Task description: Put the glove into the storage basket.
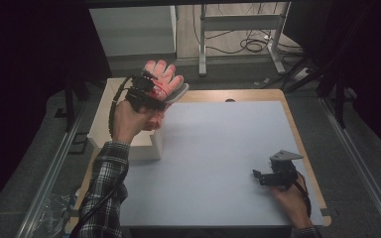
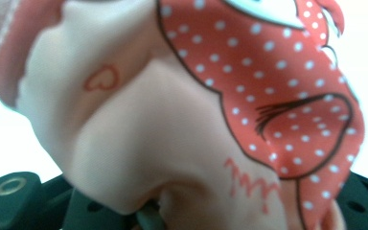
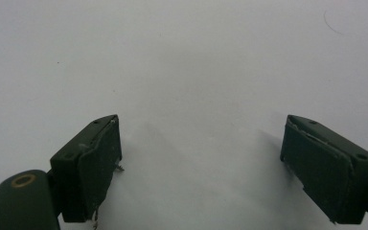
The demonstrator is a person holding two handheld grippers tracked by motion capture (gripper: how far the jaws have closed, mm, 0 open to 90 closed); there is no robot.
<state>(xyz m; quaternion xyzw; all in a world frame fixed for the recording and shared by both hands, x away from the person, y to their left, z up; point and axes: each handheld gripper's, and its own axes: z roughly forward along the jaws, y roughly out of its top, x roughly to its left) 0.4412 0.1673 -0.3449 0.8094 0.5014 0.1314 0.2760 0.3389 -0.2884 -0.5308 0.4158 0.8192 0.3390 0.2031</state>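
One pink glove (image 1: 166, 79) hangs clenched in the left gripper (image 1: 146, 91), raised above the white box (image 1: 124, 134); well apart from the box, the right gripper (image 1: 273, 176) rests with jaws spread.

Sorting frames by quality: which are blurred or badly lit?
High view: dim, dark at the edges, table evenly lit. Left gripper view: glove too close, soft focus, background blown white. Right gripper view: right gripper sharp, soft shadows under the jaws.

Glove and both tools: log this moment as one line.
left tool: raised over white box, shut on pink glove | right tool: open, low over table, holding nothing
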